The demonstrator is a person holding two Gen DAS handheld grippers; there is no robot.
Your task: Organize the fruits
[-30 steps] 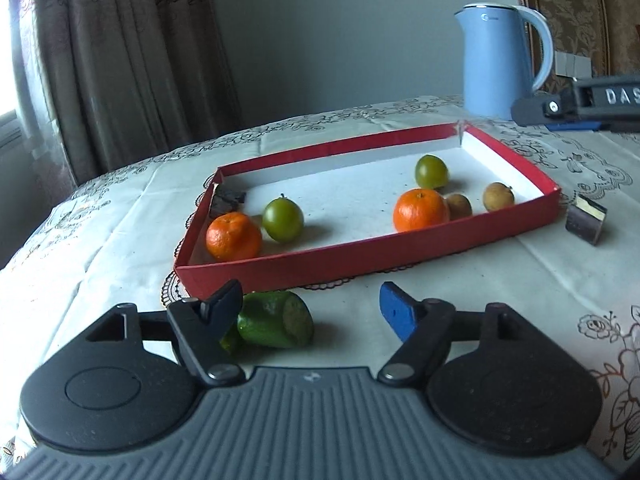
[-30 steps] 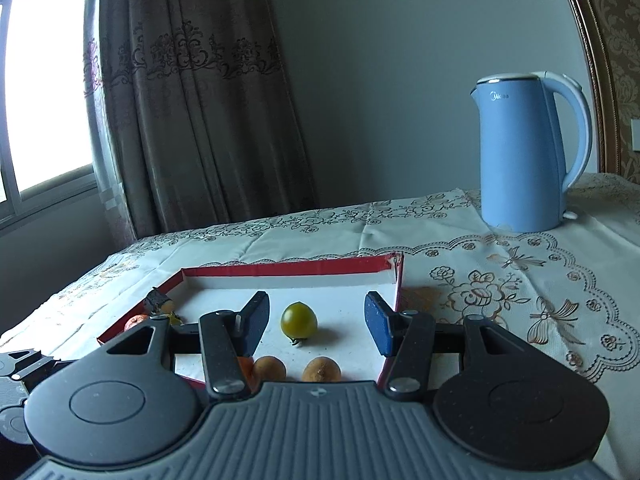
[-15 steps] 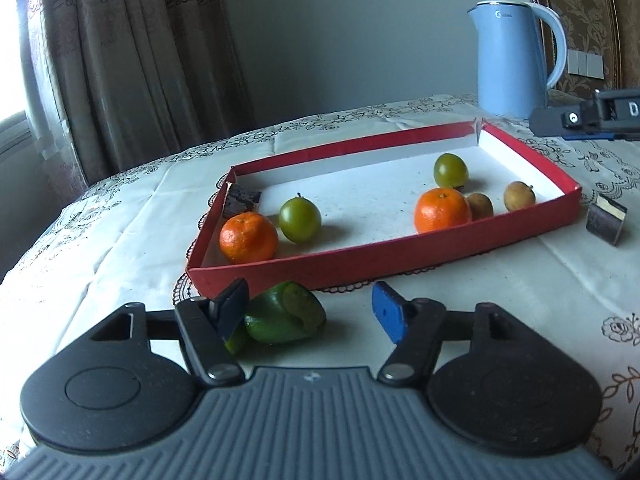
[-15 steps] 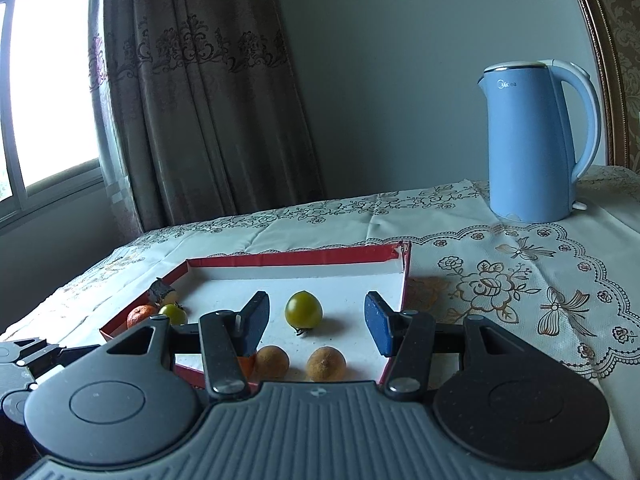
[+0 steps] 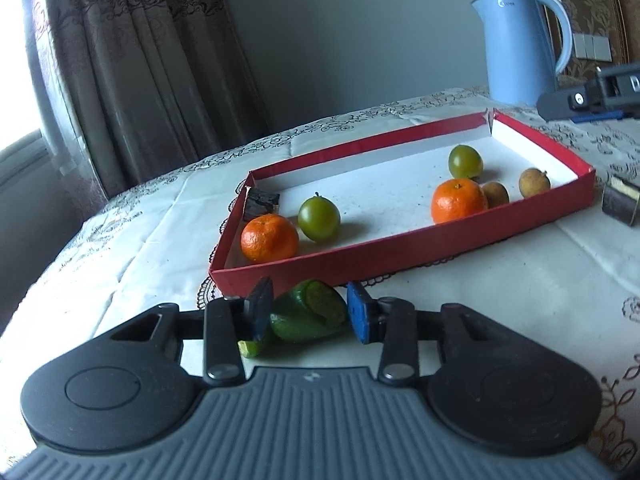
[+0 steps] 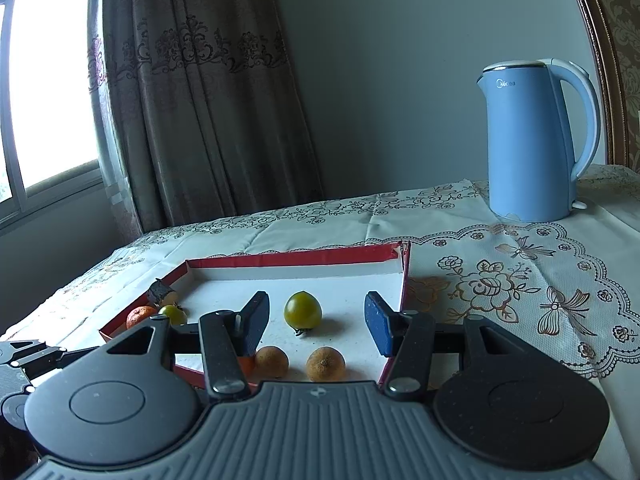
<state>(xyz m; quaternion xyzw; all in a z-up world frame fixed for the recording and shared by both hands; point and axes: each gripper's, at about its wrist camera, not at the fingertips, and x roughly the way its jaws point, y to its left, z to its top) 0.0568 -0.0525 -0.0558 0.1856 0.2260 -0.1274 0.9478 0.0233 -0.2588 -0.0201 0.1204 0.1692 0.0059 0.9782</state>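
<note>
A red tray with a white floor holds two oranges, two green round fruits and two small brown fruits. A green pepper-like fruit lies on the cloth just in front of the tray. My left gripper is open, its fingers on either side of this fruit, close to it. My right gripper is open and empty above the tray's right end, with a green fruit and two brown fruits seen between its fingers.
A blue kettle stands at the back right on the embroidered tablecloth. A small dark block lies right of the tray; another dark piece sits in the tray's left corner. Curtains hang behind the table.
My left gripper has moved forward and lower so the green fruit now lies between its fingers, which have narrowed around it. My right gripper has risen slightly and stays open.
</note>
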